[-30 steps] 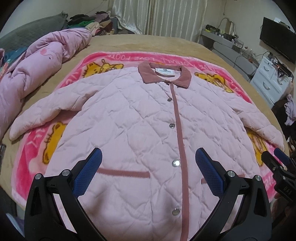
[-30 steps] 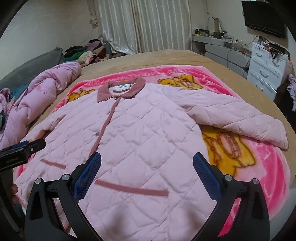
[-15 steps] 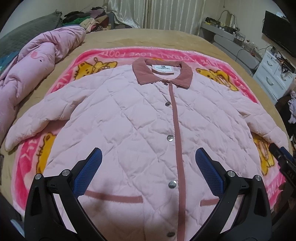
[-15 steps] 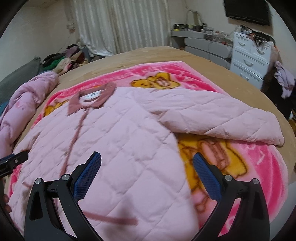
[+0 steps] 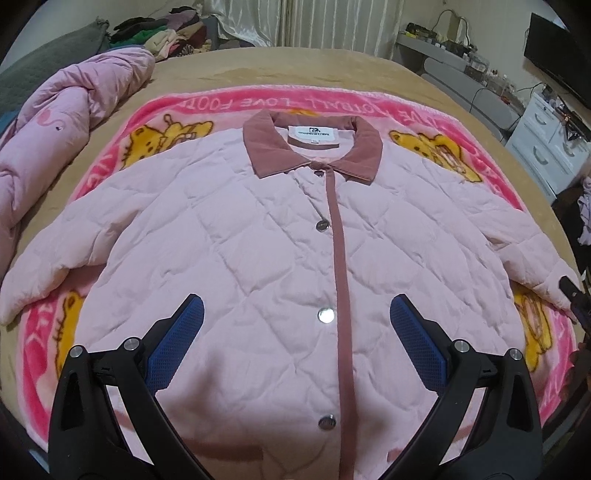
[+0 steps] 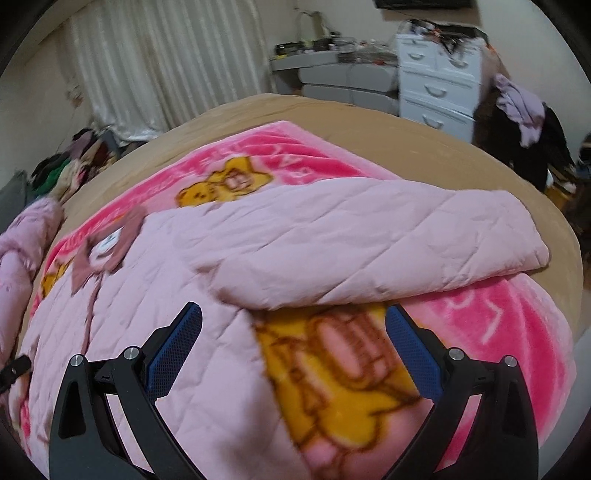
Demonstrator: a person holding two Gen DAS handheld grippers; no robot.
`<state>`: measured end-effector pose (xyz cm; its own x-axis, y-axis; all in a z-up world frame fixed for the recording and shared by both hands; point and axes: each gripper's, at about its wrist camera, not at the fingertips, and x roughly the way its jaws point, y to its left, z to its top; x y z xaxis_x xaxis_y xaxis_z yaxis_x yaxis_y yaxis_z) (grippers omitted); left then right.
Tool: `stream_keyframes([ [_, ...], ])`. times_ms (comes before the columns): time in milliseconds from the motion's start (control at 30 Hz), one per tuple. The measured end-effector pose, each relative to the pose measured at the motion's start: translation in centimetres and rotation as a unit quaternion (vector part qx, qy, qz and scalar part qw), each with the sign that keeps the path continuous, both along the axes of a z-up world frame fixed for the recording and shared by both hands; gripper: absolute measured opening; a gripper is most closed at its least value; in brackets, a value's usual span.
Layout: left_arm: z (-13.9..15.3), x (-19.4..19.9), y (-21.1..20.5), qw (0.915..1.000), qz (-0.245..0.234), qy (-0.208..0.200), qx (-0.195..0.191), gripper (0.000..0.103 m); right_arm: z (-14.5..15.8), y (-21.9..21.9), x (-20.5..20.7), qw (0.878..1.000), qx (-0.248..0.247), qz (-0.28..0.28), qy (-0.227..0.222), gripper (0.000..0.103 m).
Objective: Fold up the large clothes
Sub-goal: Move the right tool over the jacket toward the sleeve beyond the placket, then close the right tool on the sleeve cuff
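A pale pink quilted jacket [image 5: 258, 236] with a dusty-rose collar [image 5: 314, 147] lies flat, front up and snapped shut, on a pink cartoon blanket [image 5: 221, 103]. Its sleeves spread out to both sides. My left gripper [image 5: 295, 325] hovers open over the jacket's lower front, near the snap placket. In the right wrist view the jacket's right sleeve [image 6: 369, 243] lies across the blanket [image 6: 480, 317], and my right gripper [image 6: 293, 332] stands open just in front of it, empty. The right gripper's tip also shows at the left wrist view's right edge, by the sleeve cuff [image 5: 554, 280].
The blanket lies on a tan bed [image 5: 295, 66]. A rumpled pink duvet [image 5: 55, 129] is heaped along the left side, with a pile of clothes [image 5: 166, 33] behind it. White drawers [image 6: 436, 85] and hanging clothes [image 6: 524, 118] stand right of the bed.
The left gripper has moved forward up the jacket, so the collar looks nearer. The right gripper has swung right toward the right sleeve. Both stayed open.
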<state>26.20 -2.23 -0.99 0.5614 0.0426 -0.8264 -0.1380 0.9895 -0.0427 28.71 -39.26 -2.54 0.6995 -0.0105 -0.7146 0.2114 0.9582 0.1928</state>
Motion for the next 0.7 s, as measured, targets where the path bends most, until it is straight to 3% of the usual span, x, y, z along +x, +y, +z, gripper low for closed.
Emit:
stream_keyframes([
  [300,-2.4,2.2,-1.1,0.9996,-0.015,0.022,-0.005,0.095,-2.0,-6.1,2.3,0.995,0.055,-0.086,0.015,0.099],
  [533,-3.8,3.3,-0.7,0.9993,-0.012,0.035,0.002,0.095,-4.1,-11.7,3.0,0.978,0.111,-0.173,0.021,0.099],
  [700,-4.5,3.9,0.1,0.9991,-0.003,0.042,0.008,0.095,-5.8,-14.6,3.5,0.966,0.123,-0.224,0.032,0.099],
])
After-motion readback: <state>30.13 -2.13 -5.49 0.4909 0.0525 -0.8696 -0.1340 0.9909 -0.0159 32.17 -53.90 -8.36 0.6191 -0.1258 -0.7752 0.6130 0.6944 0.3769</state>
